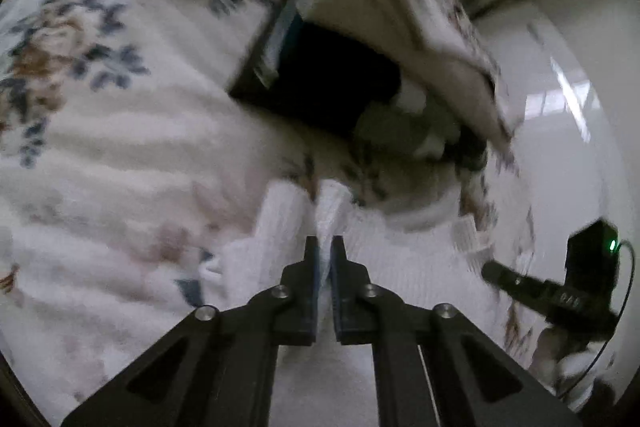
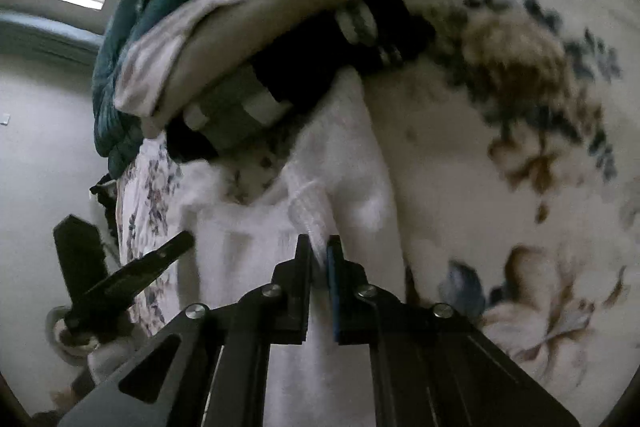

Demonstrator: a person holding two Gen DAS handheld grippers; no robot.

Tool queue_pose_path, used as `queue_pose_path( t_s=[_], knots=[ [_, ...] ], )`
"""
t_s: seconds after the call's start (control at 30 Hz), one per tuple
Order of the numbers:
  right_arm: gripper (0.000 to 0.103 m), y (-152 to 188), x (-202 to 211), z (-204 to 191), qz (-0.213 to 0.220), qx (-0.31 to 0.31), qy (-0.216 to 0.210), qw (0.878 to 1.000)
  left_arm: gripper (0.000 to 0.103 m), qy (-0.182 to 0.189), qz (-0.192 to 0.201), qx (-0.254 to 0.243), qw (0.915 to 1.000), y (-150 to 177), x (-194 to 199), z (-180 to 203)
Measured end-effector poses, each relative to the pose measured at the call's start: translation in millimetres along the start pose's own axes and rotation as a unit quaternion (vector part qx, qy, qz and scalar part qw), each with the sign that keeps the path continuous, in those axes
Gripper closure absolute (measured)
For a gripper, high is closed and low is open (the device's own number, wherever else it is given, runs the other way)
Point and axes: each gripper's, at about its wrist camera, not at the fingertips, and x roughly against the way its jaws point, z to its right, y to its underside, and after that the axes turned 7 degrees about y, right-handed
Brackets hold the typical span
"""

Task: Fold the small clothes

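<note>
Both pinched the white garment (image 1: 400,259) lying on the floral bedspread (image 1: 100,107): left hand-held gripper (image 1: 325,247) and right hand-held gripper (image 2: 319,247) clamped its edge. Fold starting; next, likely lifting together evenly.

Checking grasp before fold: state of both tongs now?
Left tongs: closed, pinching the white garment.
Right tongs: closed, pinching the same white garment's edge.
</note>
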Motion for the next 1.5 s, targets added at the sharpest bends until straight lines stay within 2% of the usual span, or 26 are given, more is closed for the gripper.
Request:
queue_pose_path(
  t_s=[0.1,0.23,0.3,0.43,0.53,0.57,0.6,0.63,0.67,0.7,0.73,0.8,0.87,0.9,0.93,0.97,1.0,1.03,1.13,1.2,1.23,1.3,1.4,1.43,1.47,1.5],
  knots=[
    [0.097,-12.2,13.1,-7.1,0.020,0.002,0.005,1.000,0.100,-0.006,0.030,0.027,0.9992,-8.8,24.5,-15.3],
    [0.099,-41.6,1.2,-6.1,0.020,-0.002,0.044,0.999,0.100,-0.023,0.010,0.070,0.9973,-22.5,2.4,-52.7],
    [0.099,-51.6,-17.0,-4.7,0.006,0.000,0.071,0.997,0.100,-0.025,-0.012,0.084,0.9960,-23.8,-16.3,-67.4],
    [0.099,-53.0,-52.3,-3.0,-0.037,0.025,0.112,0.993,0.100,-0.027,-0.033,0.069,0.9967,-21.8,-32.8,-67.2],
    [0.095,-50.2,-52.5,5.5,-0.068,0.000,0.082,0.994,0.097,0.005,-0.042,0.076,0.9962,-18.2,-28.1,-65.9],
    [0.087,-49.5,-48.7,9.8,-0.073,-0.012,0.069,0.995,0.083,0.018,-0.042,0.082,0.9956,-16.5,-24.9,-65.9],
    [0.073,-47.7,-43.0,15.2,-0.077,-0.024,0.054,0.995,0.070,0.030,-0.042,0.091,0.9945,-13.8,-18.8,-67.0],
    [0.064,-44.5,-35.1,21.6,-0.077,-0.035,0.040,0.996,0.044,0.050,-0.039,0.103,0.9926,-10.4,-12.9,-69.6],
    [0.052,-41.1,-29.4,25.8,-0.076,-0.040,0.030,0.996,0.038,0.069,-0.030,0.112,0.9909,-5.7,-5.5,-72.2],
    [0.047,-35.5,-23.9,32.0,-0.076,-0.048,0.014,0.996,0.038,0.082,-0.022,0.119,0.9893,0.5,0.0,-73.7],
    [0.047,-29.3,-22.0,38.6,-0.081,-0.057,-0.003,0.995,0.038,0.090,-0.024,0.124,0.9880,4.5,1.5,-74.4],
    [0.047,-19.6,-24.4,46.6,-0.097,-0.071,-0.029,0.992,0.038,0.101,-0.041,0.133,0.9850,13.9,-4.5,-73.6],
    [0.046,-13.1,-34.7,52.6,-0.118,-0.083,-0.059,0.988,0.045,0.095,-0.050,0.118,0.9872,17.8,-14.1,-69.0],
    [0.046,-9.8,-40.1,52.0,-0.124,-0.083,-0.066,0.987,0.057,0.079,-0.048,0.107,0.9899,18.1,-15.8,-65.7],
    [0.047,-9.0,-46.2,51.0,-0.130,-0.082,-0.078,0.985,0.091,0.062,-0.052,0.100,0.9917,16.7,-15.7,-61.8],
    [0.056,-7.9,-48.2,47.9,-0.124,-0.078,-0.079,0.986,0.090,0.057,-0.046,0.098,0.9925,14.8,-12.1,-59.3],
    [0.089,-7.5,-48.0,43.4,-0.108,-0.068,-0.075,0.989,0.091,0.051,-0.031,0.098,0.9934,13.3,-4.5,-56.2],
    [0.096,-10.6,-44.8,36.4,-0.092,-0.050,-0.066,0.992,0.091,0.046,-0.019,0.097,0.9941,12.1,3.6,-55.8],
    [0.097,-18.2,-29.6,28.9,-0.054,-0.055,-0.059,0.995,0.095,0.034,-0.003,0.111,0.9933,10.1,15.8,-67.4],
    [0.100,-23.5,-22.4,29.8,-0.031,-0.054,-0.031,0.998,0.095,0.030,-0.011,0.131,0.9909,11.3,11.4,-85.9],
    [0.100,-26.0,-27.3,32.2,-0.034,-0.051,-0.017,0.998,0.095,0.030,-0.021,0.143,0.9890,13.2,4.9,-96.6],
    [0.100,-27.9,-46.6,40.1,-0.062,-0.061,-0.006,0.996,0.094,0.026,-0.038,0.154,0.9870,15.8,-15.0,-106.9],
    [0.099,-22.7,-66.9,37.0,-0.091,-0.043,0.017,0.995,0.087,0.050,-0.042,0.171,0.9831,13.2,-16.5,-111.1],
    [0.099,-22.5,-68.5,37.6,-0.099,-0.052,0.010,0.994,0.081,0.064,-0.045,0.178,0.9809,12.0,-12.6,-111.0],
    [0.096,-23.9,-68.6,38.7,-0.105,-0.058,-0.001,0.993,0.063,0.074,-0.048,0.184,0.9788,11.7,-7.6,-110.5],
    [0.088,-24.8,-67.4,41.6,-0.113,-0.065,-0.017,0.991,0.054,0.084,-0.045,0.185,0.9780,12.5,-0.2,-110.2]
  ],
)
